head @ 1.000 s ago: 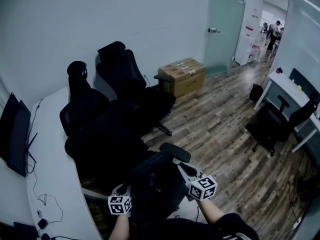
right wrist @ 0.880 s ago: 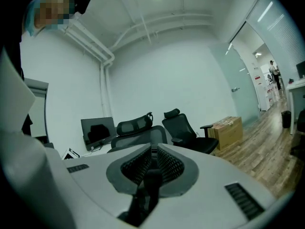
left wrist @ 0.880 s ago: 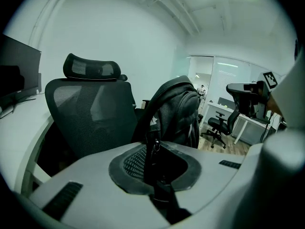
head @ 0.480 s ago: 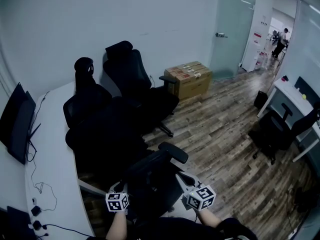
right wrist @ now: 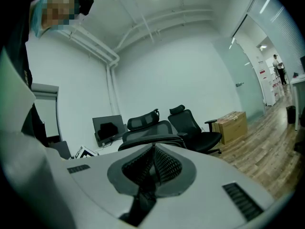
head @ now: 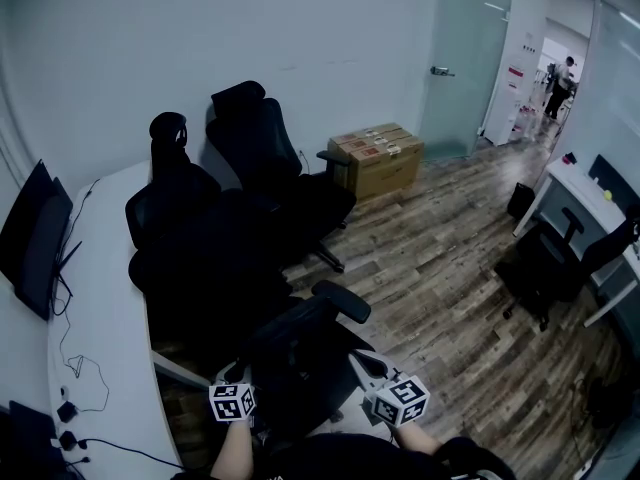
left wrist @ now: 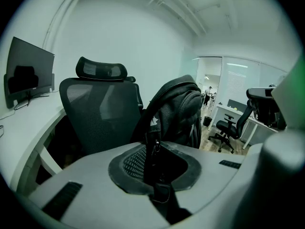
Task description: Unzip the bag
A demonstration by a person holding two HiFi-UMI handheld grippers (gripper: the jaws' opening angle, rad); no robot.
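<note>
Left gripper (left wrist: 153, 146): jaws clenched on a black strap (left wrist: 148, 161) of the bag (left wrist: 178, 109); the strap runs lengthwise between the pads, with a small metal fitting at the jaw tips. Whether that fitting is the zip pull cannot be told.

Right gripper (right wrist: 153, 150): jaws pressed together, nothing between them, pointing past the bag toward the far chairs (right wrist: 190, 123).

The bag is dark grey and stands upright just beyond the left jaws, its top curved over, in front of a mesh chair (left wrist: 102, 118). From above it shows as a dark mass (head: 300, 363) between the two grippers, hard to separate from the black seat beneath it; a padded armrest (head: 340, 302) lies just beyond it.

Surroundings: a curved white desk (head: 105, 298) on the left carries a monitor (head: 35, 238) and loose cables. More black chairs crowd between desk and wall. A cardboard box (head: 375, 158) rests on the wood floor (head: 450, 258) near a glass door (head: 465, 48). A second desk (head: 585, 183) with a chair is at the right.
</note>
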